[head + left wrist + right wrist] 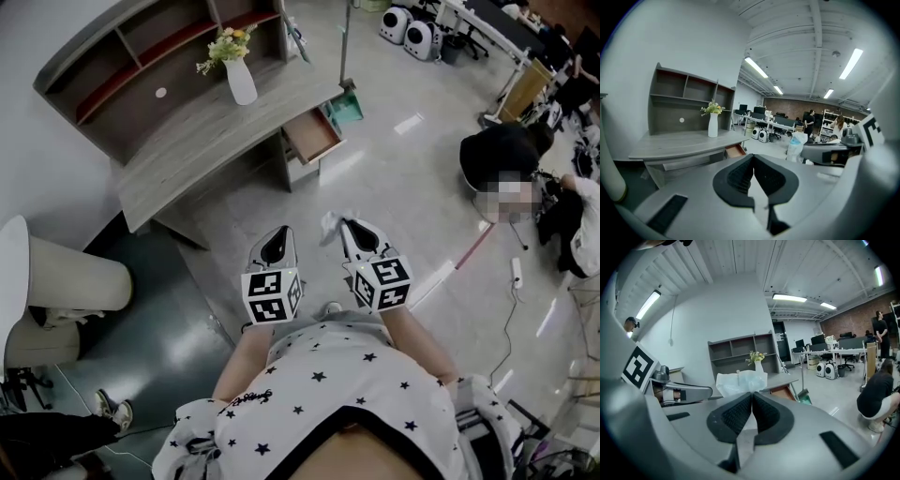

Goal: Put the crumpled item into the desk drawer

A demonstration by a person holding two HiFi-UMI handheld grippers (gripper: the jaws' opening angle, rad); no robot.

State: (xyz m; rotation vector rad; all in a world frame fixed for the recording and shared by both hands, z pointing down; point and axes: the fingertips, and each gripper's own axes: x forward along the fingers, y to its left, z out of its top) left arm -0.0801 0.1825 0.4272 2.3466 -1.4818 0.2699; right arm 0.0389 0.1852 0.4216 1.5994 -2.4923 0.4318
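Observation:
The crumpled item (331, 223) is a wad of thin white plastic or paper, pinched at the tips of my right gripper (345, 226), which is shut on it. In the right gripper view the wad (740, 382) bulges just beyond the closed pads. My left gripper (278, 234) hovers beside it on the left, shut with nothing between its jaws (752, 158). Both grippers hang in the air over the floor, some way short of the grey desk (206, 141). Its drawer (312, 134) stands pulled out at the desk's right end, showing a brown inside.
A white vase with flowers (241, 80) stands on the desk under a shelf unit (141, 56). A green dustpan and pole (345, 105) lean by the drawer. A person in black (502, 155) crouches at the right. A pale rounded seat (70, 281) sits at the left.

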